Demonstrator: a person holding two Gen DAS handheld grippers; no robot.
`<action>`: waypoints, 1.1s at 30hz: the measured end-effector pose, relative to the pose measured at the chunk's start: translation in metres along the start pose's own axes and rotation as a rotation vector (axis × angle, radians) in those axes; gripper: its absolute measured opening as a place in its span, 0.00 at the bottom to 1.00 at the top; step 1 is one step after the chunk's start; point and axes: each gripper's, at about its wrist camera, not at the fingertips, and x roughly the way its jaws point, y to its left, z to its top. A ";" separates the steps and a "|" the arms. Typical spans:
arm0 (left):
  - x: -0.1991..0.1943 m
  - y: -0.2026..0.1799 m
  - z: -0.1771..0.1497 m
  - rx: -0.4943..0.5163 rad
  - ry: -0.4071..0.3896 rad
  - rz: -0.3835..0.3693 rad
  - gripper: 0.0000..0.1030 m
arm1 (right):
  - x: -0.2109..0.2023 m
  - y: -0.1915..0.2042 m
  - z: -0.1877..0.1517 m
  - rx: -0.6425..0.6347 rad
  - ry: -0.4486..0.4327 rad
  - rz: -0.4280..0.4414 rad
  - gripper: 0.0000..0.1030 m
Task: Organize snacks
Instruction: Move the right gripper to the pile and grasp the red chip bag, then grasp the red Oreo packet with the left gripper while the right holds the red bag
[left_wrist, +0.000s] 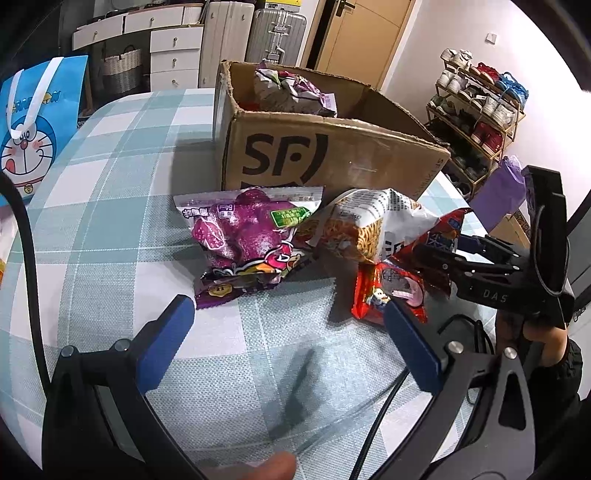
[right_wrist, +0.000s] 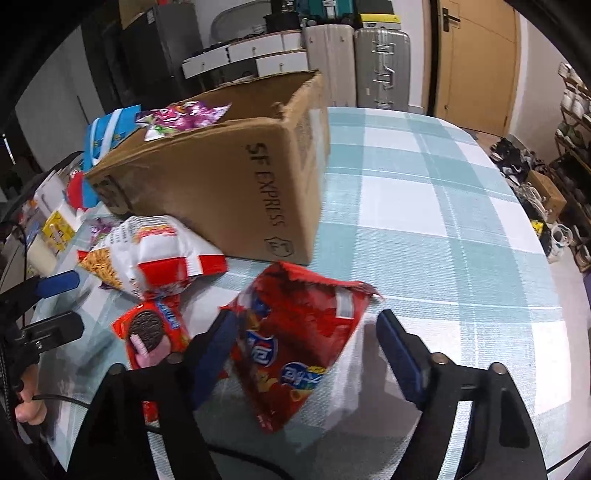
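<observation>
A red snack bag (right_wrist: 295, 339) stands tilted on the checked tablecloth (right_wrist: 424, 206) between the fingers of my right gripper (right_wrist: 306, 317). The left pad touches its side; a narrow gap shows at the right pad. In the left wrist view the same bag (left_wrist: 445, 229) sits at the right gripper (left_wrist: 439, 254). Beside it lie a red cookie pack (right_wrist: 151, 328), a white-and-orange noodle snack bag (left_wrist: 369, 225) and a purple bag (left_wrist: 243, 240). My left gripper (left_wrist: 286, 308) hangs open over bare cloth. Behind stands an open cardboard box (left_wrist: 332, 158) with snack bags (left_wrist: 291, 88) inside.
A blue cartoon gift bag (left_wrist: 33, 125) stands at the table's far left edge. A purple bag (left_wrist: 502, 188) and a shoe rack (left_wrist: 480, 110) are off the right side. Suitcases (left_wrist: 273, 33) and drawers line the back wall. Small packs (right_wrist: 55, 225) lie left of the box.
</observation>
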 end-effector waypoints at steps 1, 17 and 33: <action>0.000 0.000 0.000 0.000 0.002 -0.003 0.99 | -0.002 0.001 -0.001 -0.001 -0.005 0.006 0.65; 0.016 -0.025 -0.009 0.035 0.052 -0.052 0.99 | -0.051 -0.008 -0.022 0.016 -0.164 0.100 0.44; 0.030 -0.096 -0.025 0.112 0.074 0.013 0.99 | -0.076 -0.033 -0.020 0.079 -0.210 0.122 0.44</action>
